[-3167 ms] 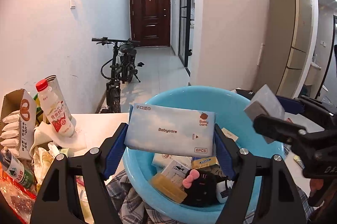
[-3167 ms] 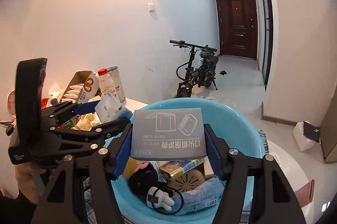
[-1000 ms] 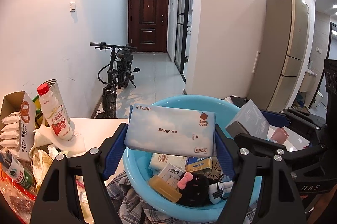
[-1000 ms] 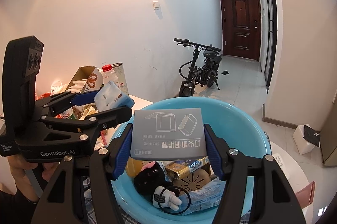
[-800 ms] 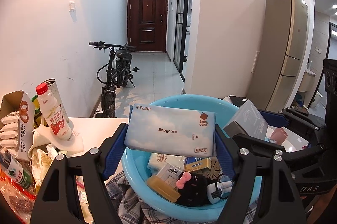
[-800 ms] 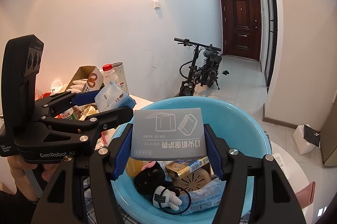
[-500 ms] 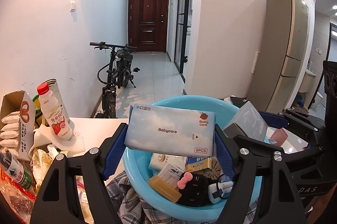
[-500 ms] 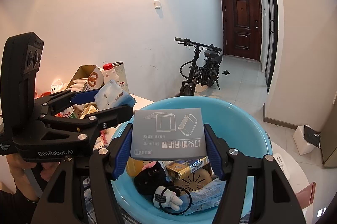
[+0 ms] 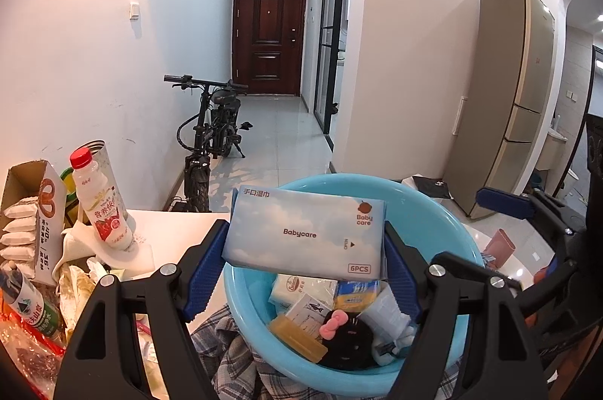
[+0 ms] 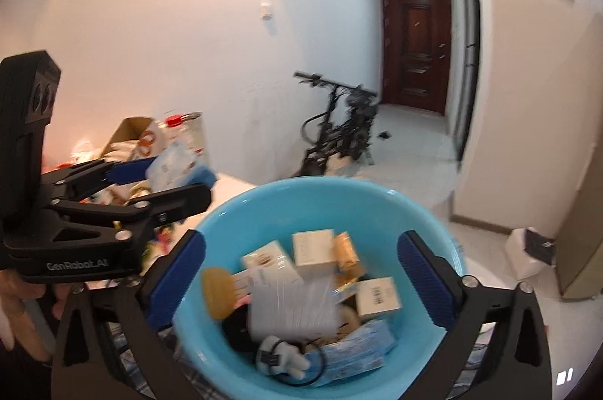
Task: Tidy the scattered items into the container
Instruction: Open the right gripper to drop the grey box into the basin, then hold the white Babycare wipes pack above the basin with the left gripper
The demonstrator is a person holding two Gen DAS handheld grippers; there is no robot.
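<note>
The left gripper [image 9: 307, 264], black-framed with blue ribbed pads, tilts down over the near rim of the round light-blue plastic basin [image 9: 433, 211], its pads pressed against the two short ends of a flat sky-blue pack of Babycare wet wipes [image 9: 305, 234], held level above the basin's near-left part. In the right wrist view the same tool comes in from the left, carried by a hand [image 10: 19, 302] at the picture's left edge.

The right gripper [image 10: 301, 268] also points down over the basin, and its jaws are opening, wide apart with nothing between the pads. A grey flat box wrapped in clear film [image 10: 292, 306], blurred, lies below them in the middle of the basin on the other contents.

The basin holds small white cartons [image 10: 312, 247], an amber soap bar [image 9: 297, 338], a black plush toy with a pink bow [image 9: 345, 339], a white glove-shaped plush [image 10: 282, 360] and a blue sachet [image 10: 354, 349]. It sits on a checked cloth [image 9: 230, 354] at the white table's [image 9: 177, 223] near edge.

Along the table's left edge stand a red-capped drink bottle [image 9: 100, 200], an open cardboard carton of white sachets [image 9: 26, 211], a green-labelled bottle [image 9: 28, 306] and crumpled wrappers [image 9: 75, 283]. A black bicycle [image 9: 213, 136] leans by the wall beyond the table's far edge.
</note>
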